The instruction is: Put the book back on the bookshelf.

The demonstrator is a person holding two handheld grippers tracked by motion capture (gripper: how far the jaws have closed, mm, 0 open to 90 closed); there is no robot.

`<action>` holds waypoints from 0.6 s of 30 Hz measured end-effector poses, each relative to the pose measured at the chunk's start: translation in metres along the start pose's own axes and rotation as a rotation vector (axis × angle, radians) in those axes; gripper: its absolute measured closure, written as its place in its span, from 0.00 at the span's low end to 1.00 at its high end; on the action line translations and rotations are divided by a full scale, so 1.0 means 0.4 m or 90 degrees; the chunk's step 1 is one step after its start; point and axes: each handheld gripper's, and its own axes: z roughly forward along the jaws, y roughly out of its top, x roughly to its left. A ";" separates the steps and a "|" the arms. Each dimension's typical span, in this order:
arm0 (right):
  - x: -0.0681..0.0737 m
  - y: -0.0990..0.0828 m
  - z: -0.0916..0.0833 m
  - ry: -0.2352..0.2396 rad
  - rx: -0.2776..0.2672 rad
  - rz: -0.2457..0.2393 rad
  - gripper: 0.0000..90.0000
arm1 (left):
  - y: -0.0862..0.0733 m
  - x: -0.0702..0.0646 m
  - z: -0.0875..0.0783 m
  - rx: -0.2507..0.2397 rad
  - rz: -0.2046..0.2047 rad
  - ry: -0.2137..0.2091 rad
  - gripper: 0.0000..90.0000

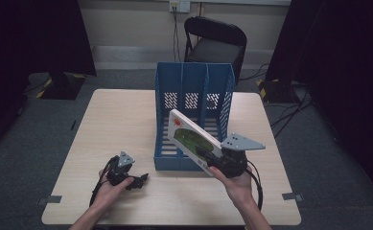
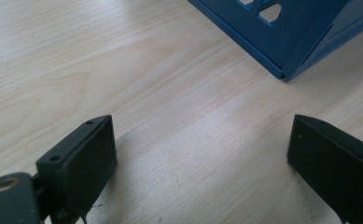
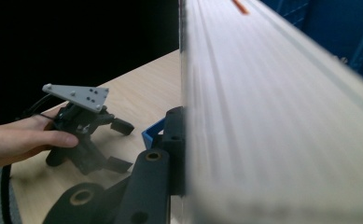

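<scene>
From above I saw the whole blue file rack [image 1: 193, 115] with its three slots, standing on the table [image 1: 117, 124]; my left gripper's view gave just a corner of it. One book [image 1: 191, 139] and one rack were there. My right gripper [image 1: 212, 160] was clamped on the book's near end, holding it tilted over the rack's front, its cover close up in that gripper's view. My left gripper [image 1: 143, 178] rested on the table, jaws wide apart with nothing between them.

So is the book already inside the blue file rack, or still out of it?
Still out. The book hangs tilted above the rack's front edge, clamped at its lower end in the right gripper, not standing in any slot.
</scene>
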 end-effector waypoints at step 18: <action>-0.089 -0.013 -0.047 -0.118 -0.010 0.043 0.85 | 0.000 0.001 0.000 0.000 0.001 -0.002 0.08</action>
